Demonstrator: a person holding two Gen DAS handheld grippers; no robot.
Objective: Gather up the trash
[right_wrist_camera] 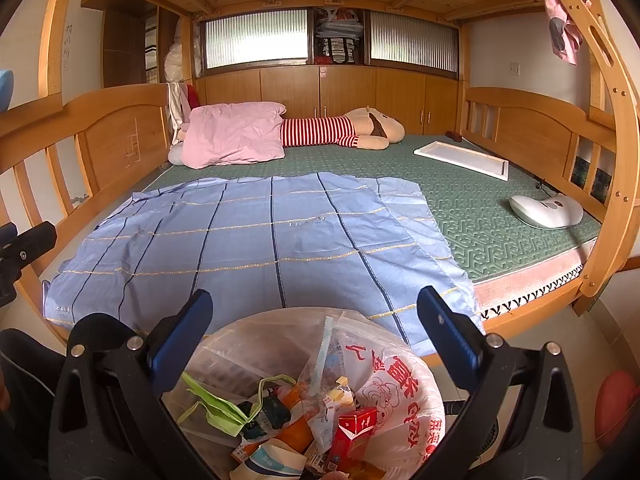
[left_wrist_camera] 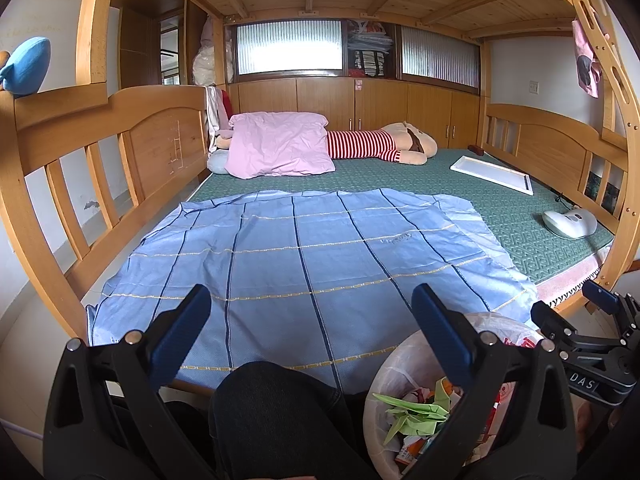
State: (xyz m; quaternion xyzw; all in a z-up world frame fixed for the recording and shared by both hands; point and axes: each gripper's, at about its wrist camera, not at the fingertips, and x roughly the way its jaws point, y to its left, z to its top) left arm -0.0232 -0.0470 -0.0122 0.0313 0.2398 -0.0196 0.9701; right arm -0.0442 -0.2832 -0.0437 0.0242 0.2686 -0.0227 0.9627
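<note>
At the far left a blue plush toy (left_wrist_camera: 25,65) sat on the wooden bed rail (left_wrist_camera: 108,120). Beside the rail, toward the head of the bed, a pink pillow (left_wrist_camera: 278,145) lay on the green mattress (left_wrist_camera: 496,204), with a stuffed animal in a red-and-white striped shirt (left_wrist_camera: 368,144) stretched out just behind it. A blue checked sheet (left_wrist_camera: 304,256) covered the near half of the mattress, spread flat with no litter visible on it.

The left gripper (left_wrist_camera: 311,332) hung over the sheet's near edge, its jaws apart and holding nothing; a knee in dark trousers (left_wrist_camera: 276,412) showed between them. To its right stood the trash bin (left_wrist_camera: 390,376), lined with a clear plastic bag — folded green paper (left_wrist_camera: 412,410) lay inside among other scraps.

The right gripper (right_wrist_camera: 314,336) hovered directly above that bin, jaws apart and empty. From its camera the bin's contents showed plainly: a green strip of cloth or paper (right_wrist_camera: 216,404), a red carton (right_wrist_camera: 354,430) and a white bag with red printing (right_wrist_camera: 394,392).

Farther right on the mattress lay a flat white tray (left_wrist_camera: 492,174) and, near the bed's edge, a white rounded gadget (left_wrist_camera: 570,222). A pink cloth (left_wrist_camera: 586,66) hung from the ladder — top right.
</note>
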